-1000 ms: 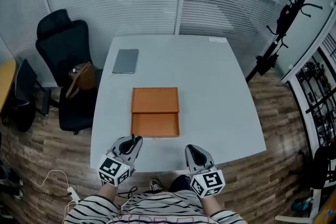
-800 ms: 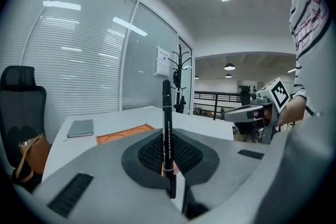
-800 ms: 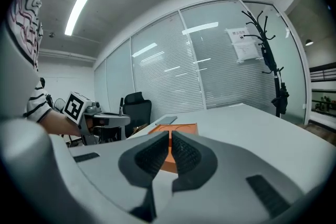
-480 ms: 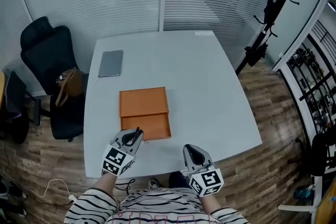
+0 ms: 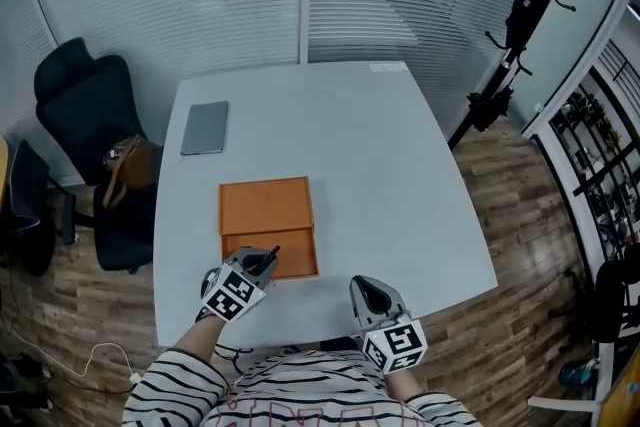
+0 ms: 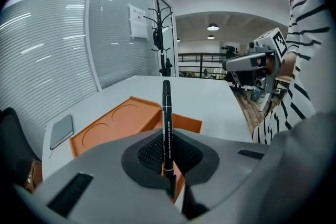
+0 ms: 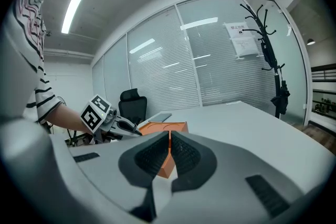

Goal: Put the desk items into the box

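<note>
An orange box [image 5: 267,215] lies open on the white table [image 5: 380,165], with two shallow compartments. My left gripper [image 5: 258,264] hovers at the box's near edge, shut on a black pen [image 5: 268,259]. In the left gripper view the pen [image 6: 166,107] stands upright between the jaws of the left gripper [image 6: 168,139], with the orange box [image 6: 113,123] just beyond. My right gripper [image 5: 368,291] sits to the right near the table's front edge. In the right gripper view the right gripper [image 7: 169,138] is shut with nothing in it, and the box [image 7: 167,129] shows behind it.
A flat grey notebook [image 5: 205,128] lies at the table's far left corner. A black office chair [image 5: 85,105] with a brown bag [image 5: 125,165] stands left of the table. A coat stand [image 5: 515,25] rises at the right. Glass walls with blinds close the back.
My left gripper, with the pen in it, has moved forward to the box's near edge. The right gripper has hardly moved. The head view has shifted a little.
</note>
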A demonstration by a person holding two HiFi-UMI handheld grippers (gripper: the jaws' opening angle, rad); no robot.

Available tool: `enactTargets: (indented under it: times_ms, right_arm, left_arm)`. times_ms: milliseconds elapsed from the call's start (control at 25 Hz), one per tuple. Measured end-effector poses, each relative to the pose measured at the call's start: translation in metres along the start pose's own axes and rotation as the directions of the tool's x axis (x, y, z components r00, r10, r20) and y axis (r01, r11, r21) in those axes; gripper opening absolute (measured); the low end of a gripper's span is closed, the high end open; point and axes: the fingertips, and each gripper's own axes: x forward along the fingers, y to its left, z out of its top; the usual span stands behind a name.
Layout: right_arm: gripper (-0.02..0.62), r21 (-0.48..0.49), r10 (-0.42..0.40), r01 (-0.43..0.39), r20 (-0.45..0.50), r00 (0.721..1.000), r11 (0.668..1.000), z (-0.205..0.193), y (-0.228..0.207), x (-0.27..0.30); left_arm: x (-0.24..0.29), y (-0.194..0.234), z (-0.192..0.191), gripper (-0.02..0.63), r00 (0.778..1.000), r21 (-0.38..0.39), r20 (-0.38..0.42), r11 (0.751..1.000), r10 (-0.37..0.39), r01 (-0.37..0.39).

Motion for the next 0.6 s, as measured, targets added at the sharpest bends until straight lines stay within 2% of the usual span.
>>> enactTargets:
  times_ms: [240,600]
  right_arm:
    - [0.026,-0.001,0.017,-0.017,-0.014,1.0,1.0,-0.002,-0.008,0.012]
    - [0.026,0.007,0.02,-0.02,-0.024,1.0,1.0,-0.001,-0.019,0.019]
  left_arm:
    - [0.023,0.001,-0.018,0.023,0.99,0.097,-0.137,0.993,-0.046,0.06]
    - [0.05,0.001,-0.033,0.023,0.956,0.173,-0.279,0.975,-0.089,0.141]
